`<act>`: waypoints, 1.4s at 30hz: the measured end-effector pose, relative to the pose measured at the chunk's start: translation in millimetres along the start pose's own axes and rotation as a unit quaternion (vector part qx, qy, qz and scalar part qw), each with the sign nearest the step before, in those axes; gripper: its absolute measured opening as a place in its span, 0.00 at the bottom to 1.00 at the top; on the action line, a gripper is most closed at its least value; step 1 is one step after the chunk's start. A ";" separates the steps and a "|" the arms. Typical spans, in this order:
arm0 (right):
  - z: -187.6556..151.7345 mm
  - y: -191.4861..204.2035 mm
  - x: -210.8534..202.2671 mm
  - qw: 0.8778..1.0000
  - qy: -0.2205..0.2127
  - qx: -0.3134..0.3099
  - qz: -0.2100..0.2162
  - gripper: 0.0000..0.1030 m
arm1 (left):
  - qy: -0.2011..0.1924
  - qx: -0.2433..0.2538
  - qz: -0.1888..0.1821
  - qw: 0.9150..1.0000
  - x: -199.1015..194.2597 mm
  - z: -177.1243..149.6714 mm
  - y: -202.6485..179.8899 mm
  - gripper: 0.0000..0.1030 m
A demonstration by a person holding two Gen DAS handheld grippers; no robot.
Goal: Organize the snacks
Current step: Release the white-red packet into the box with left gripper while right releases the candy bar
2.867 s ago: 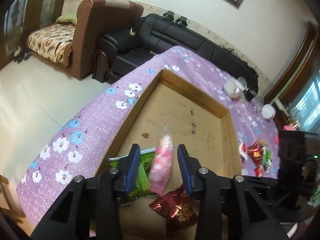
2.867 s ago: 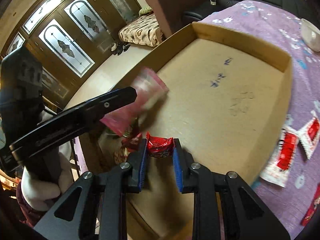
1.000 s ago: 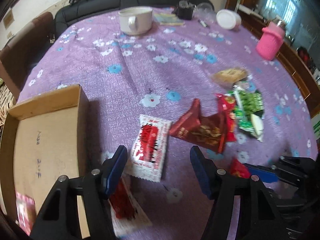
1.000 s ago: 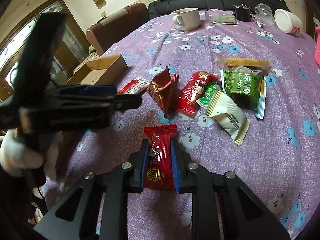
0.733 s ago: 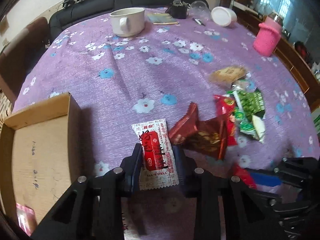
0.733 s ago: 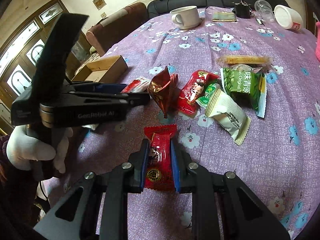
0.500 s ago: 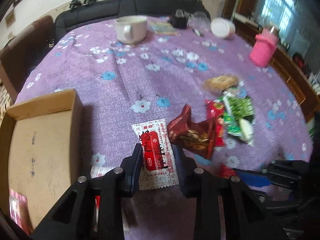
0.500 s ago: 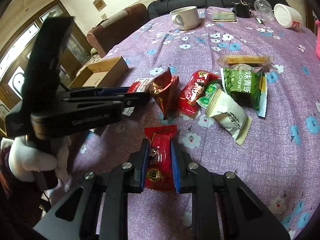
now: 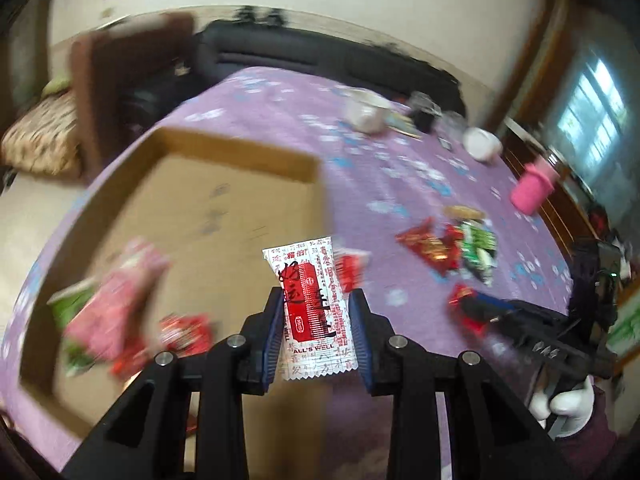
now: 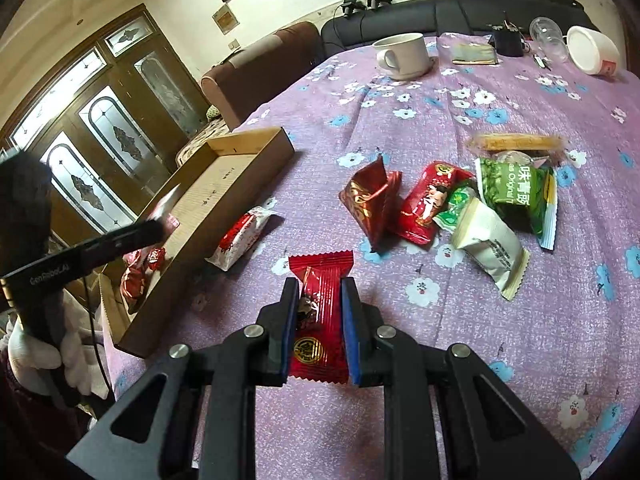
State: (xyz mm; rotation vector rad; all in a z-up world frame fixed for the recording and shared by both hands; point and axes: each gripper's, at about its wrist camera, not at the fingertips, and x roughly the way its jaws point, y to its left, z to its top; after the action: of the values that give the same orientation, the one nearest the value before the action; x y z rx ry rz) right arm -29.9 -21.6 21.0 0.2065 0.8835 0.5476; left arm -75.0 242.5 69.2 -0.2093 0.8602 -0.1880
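Left wrist view close above the cardboard box (image 9: 236, 160), angled down, right wrist view beside the box (image 10: 256, 140) facing across the table, both sharing box and snack pile (image 10: 460, 200).

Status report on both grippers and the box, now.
Left gripper shut on white-red packet, over box. Right gripper shut on red candy, on the cloth. Nothing blocking the box.

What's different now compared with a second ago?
The left gripper, whose jaws have just been closing, took hold of the white-and-red packet, lifted it off the purple tablecloth and carried it over to the cardboard box. The right gripper stayed clamped on the red candy wrapper, and the snack pile lies unchanged.
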 end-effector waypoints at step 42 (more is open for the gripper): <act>7.9 156.9 16.7 0.988 0.000 -0.155 -0.001 0.48 | -0.071 -0.084 -0.031 0.993 -49.8 -29.8 28.2 0.75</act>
State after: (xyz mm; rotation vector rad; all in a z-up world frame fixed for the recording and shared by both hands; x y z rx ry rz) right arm -72.9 120.1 75.9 -0.0768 0.7863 0.6738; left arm -127.3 278.8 79.4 -0.4024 0.7291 -0.1572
